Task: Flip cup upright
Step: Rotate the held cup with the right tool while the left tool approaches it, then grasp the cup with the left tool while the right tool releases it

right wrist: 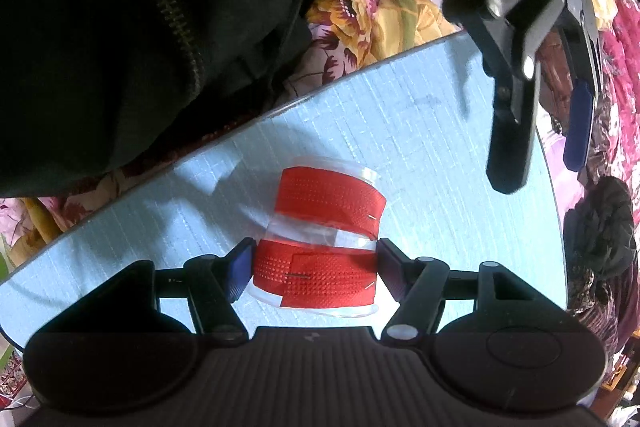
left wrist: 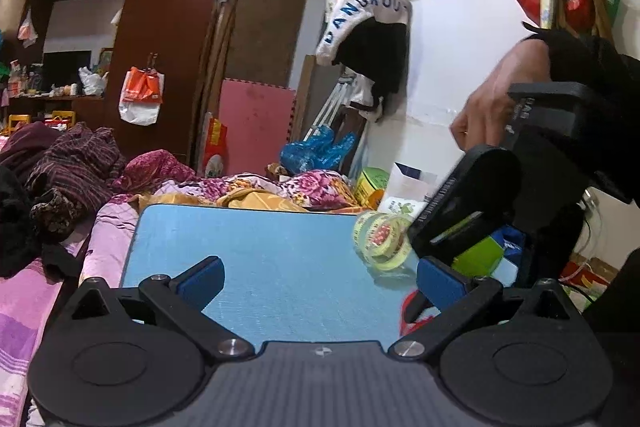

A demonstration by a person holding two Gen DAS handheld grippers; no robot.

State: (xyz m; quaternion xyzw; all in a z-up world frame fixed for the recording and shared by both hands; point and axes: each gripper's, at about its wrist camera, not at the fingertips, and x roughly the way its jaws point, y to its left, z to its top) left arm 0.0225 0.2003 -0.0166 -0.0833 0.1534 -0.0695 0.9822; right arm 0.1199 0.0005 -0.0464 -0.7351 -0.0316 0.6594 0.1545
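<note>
The room was a crowded bedroom, and our work surface was a pale blue table laid on the bedding, with a brown wardrobe behind and clothes heaped to one side.

The cup lay on its side near the middle of the table – a clear plastic body wrapped in two red bands. In the right wrist view it rested between the fingers of the right gripper. The blue pads sat against the nearer red band on both sides, so we judged the claw narrowed onto the cup, though whether it pressed firmly or merely touched could not be confirmed. We judged this grip point sensible: the band gives more friction than bare plastic, and a hold across the body lets the wrist roll the cup onto its base.

The left gripper hovered low over the near edge of the table with its fingers spread wide and nothing between them. It stood apart from the cup – probably held clear so it would not obstruct the turn.

In the left wrist view, a roll of yellow tape sat on the far right of the table, close to the right gripper body.

We judged the flip itself not yet done, since the cup was still lying flat.
</note>
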